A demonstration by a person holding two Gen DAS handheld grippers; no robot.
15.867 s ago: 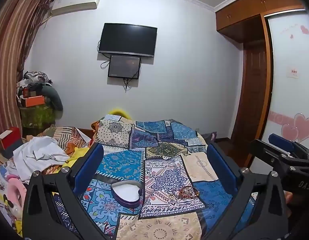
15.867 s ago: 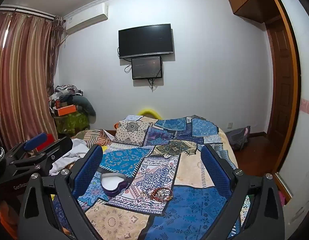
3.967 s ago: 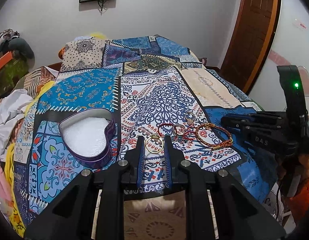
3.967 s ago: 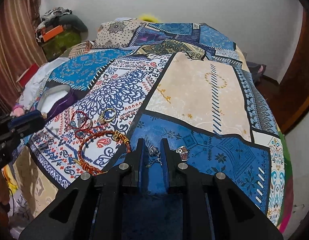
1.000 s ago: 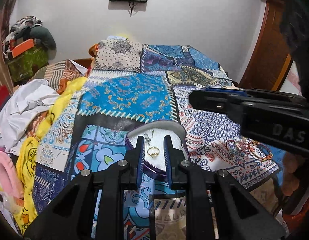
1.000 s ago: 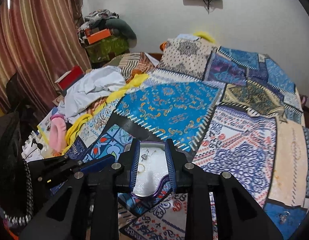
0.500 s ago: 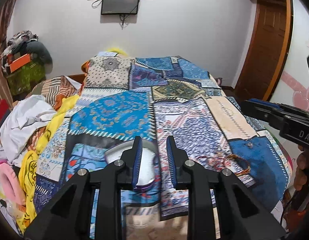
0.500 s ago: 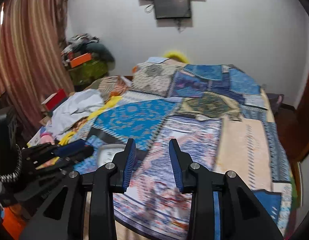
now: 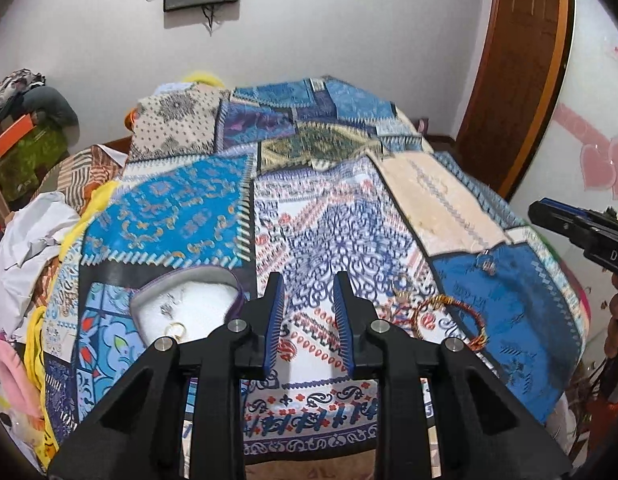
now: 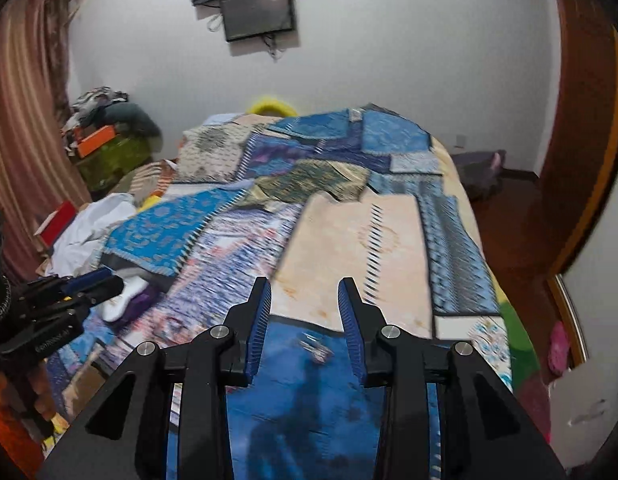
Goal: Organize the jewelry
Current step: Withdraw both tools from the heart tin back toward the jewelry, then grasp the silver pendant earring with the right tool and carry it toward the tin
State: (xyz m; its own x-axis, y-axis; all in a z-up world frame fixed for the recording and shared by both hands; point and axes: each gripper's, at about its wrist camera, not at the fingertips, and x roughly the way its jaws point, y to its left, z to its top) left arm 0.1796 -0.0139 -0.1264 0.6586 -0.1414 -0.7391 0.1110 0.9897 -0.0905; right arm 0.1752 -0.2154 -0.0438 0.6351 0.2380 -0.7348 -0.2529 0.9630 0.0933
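Both claws stand narrowly parted, gripping nothing: the left gripper [image 9: 309, 286] beside the heart-shaped box [image 9: 189, 300] at nine o'clock, the right gripper [image 10: 304, 294] over a blurred silver trinket [image 10: 315, 346].

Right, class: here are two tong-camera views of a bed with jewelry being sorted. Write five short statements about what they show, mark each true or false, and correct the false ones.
1. A gold ring lies inside the heart-shaped box. True.
2. The left tongs grip a bracelet. False: nothing is between them.
3. The braided bracelet lies on the bedspread, outside the box. True.
4. The right tongs hold a silver piece. False: the small silver piece lies on the blue patch below them.
5. The box is closed with a lid. False: it is open.
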